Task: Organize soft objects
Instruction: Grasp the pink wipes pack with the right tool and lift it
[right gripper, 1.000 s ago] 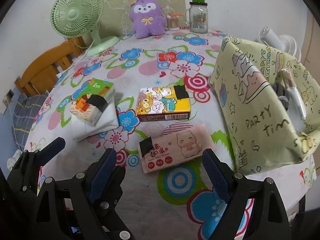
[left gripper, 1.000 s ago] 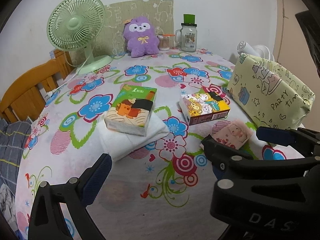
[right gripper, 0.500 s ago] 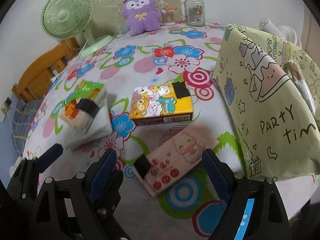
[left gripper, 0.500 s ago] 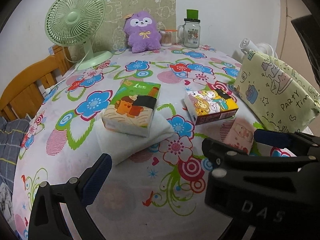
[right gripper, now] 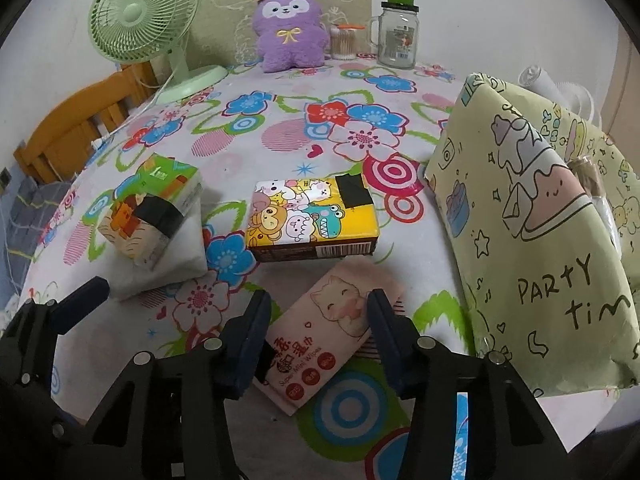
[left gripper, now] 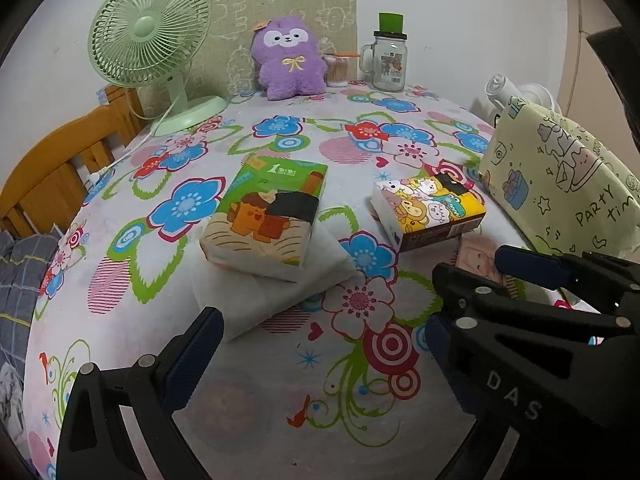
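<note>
A pink pack of wipes (right gripper: 328, 330) with a cat drawing lies near the table's front edge, and my right gripper (right gripper: 318, 318) is shut on it, a finger against each side. Behind it lies a yellow cartoon tissue pack (right gripper: 310, 216), also in the left wrist view (left gripper: 430, 210). A green tissue pack (left gripper: 266, 216) rests on a folded white cloth (left gripper: 272, 284), at the left in the right wrist view (right gripper: 150, 214). My left gripper (left gripper: 320, 332) is open and empty over the tablecloth, in front of the cloth. The right gripper's body covers the left one's right finger.
A yellow-green "PARTY tim" bag (right gripper: 532, 232) stands at the right. A green fan (left gripper: 154, 46), a purple plush (left gripper: 288, 62), a cotton swab jar (left gripper: 336, 70) and a glass mug (left gripper: 388, 64) line the back. A wooden chair (left gripper: 56, 172) is at the left.
My right gripper has moved down and forward onto the pink wipes pack and narrowed until its fingers grip it. The pack has turned. The left gripper has barely moved.
</note>
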Demonstrator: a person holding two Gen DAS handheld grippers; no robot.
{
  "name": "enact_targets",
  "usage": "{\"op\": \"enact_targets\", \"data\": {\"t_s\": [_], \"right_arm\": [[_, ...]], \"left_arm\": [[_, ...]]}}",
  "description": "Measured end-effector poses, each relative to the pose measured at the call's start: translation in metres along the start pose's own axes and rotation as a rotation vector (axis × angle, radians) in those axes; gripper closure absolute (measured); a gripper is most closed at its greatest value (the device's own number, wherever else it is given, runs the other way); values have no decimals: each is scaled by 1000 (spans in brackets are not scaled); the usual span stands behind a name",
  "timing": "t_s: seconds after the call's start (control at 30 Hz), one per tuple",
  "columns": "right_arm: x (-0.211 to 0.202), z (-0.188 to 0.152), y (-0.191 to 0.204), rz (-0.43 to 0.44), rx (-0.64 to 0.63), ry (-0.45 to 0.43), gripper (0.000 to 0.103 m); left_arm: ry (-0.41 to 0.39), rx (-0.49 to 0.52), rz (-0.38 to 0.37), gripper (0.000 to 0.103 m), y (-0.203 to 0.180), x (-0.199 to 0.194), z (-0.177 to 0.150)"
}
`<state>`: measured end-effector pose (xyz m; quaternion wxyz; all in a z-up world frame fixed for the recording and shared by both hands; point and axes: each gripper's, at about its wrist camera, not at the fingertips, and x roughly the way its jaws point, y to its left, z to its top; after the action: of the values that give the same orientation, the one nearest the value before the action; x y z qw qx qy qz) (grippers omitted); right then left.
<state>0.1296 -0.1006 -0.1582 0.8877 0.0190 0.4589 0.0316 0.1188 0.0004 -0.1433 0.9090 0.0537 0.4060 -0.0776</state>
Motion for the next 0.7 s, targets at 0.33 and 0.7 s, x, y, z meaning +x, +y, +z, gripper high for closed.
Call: {"op": "enact_targets", "data": {"t_s": [0.33,0.7], "right_arm": [[0,-7,-7,-33,68,26,37],[-5,-10,4,-14,18,-3,62]], "left_arm": [[-1,3,-10,2,-2,-2,-3],[-1,9,-10,2,-3,-8,-7]]}}
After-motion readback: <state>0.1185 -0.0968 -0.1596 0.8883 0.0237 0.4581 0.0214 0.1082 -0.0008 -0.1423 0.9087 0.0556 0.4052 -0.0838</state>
